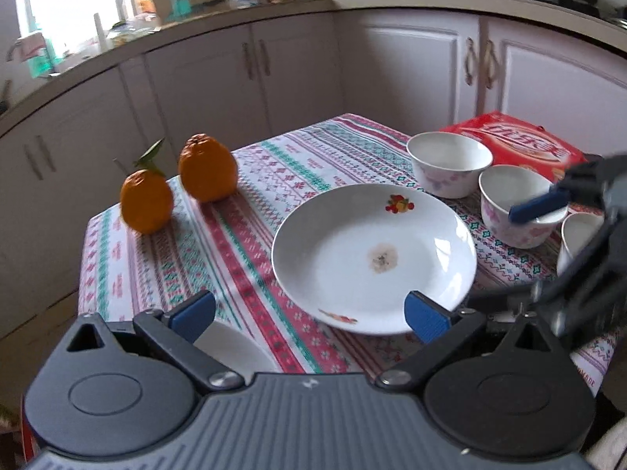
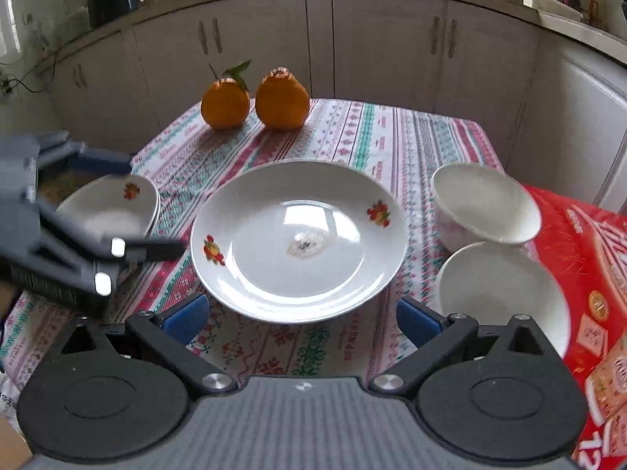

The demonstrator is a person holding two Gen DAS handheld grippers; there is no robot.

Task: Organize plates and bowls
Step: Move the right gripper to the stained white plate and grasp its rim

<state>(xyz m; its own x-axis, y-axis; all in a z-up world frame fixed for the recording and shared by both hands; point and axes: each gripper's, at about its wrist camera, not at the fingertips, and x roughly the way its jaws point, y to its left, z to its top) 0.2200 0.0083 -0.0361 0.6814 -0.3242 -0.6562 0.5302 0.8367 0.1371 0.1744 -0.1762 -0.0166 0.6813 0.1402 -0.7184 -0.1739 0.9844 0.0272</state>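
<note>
A large white plate (image 1: 372,258) with fruit prints and a stain lies mid-table; it also shows in the right wrist view (image 2: 299,239). A smaller white plate stack (image 2: 109,207) sits at its left, under my left gripper (image 1: 309,315), which is open and empty. Three white floral bowls stand right of the plate: a far bowl (image 1: 448,162), a middle bowl (image 1: 517,203) and a near bowl (image 1: 576,239). Two bowls show in the right wrist view, the far one (image 2: 484,205) and another (image 2: 501,297). My right gripper (image 2: 301,319) is open and empty, just before the large plate.
Two oranges (image 1: 207,168) (image 1: 147,199) sit at the table's far side on the patterned tablecloth (image 2: 392,137). A red snack package (image 2: 591,286) lies beside the bowls. Kitchen cabinets (image 1: 235,90) surround the small table.
</note>
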